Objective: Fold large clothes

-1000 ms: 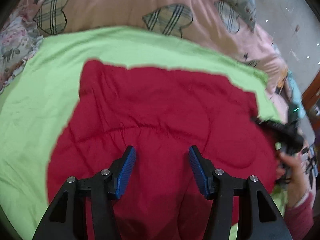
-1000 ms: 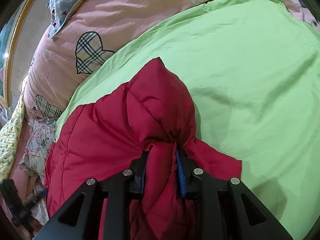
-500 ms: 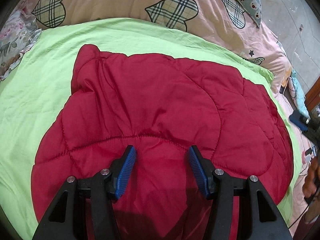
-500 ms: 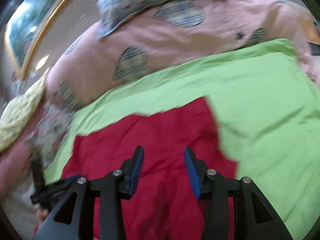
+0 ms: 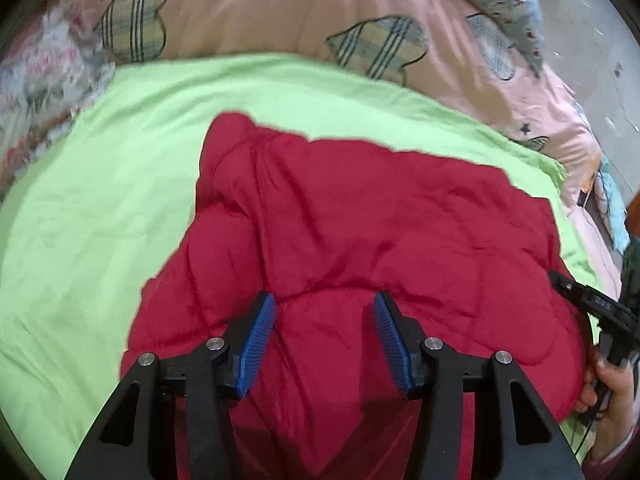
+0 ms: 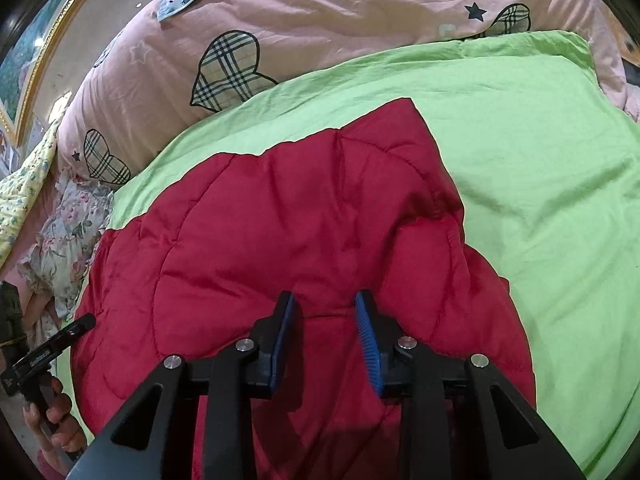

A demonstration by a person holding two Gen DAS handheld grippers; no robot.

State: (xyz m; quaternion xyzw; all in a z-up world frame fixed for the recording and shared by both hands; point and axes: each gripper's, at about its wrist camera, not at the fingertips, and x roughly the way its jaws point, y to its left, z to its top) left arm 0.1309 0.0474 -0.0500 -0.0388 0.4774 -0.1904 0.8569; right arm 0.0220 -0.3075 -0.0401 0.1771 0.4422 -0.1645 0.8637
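A red quilted jacket [image 5: 360,240] lies spread on a green sheet [image 5: 100,220] over the bed, with a pink quilt [image 6: 320,28] of plaid hearts bunched at the far side. The left gripper [image 5: 324,332] hangs over the jacket's near part with its fingers apart and closing, nothing pinched between them. The right gripper [image 6: 325,334] hangs over the jacket too, its fingers narrower apart and also closing, no cloth clamped

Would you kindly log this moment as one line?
red quilted garment: on green sheet | left gripper: closing, empty | right gripper: closing, empty
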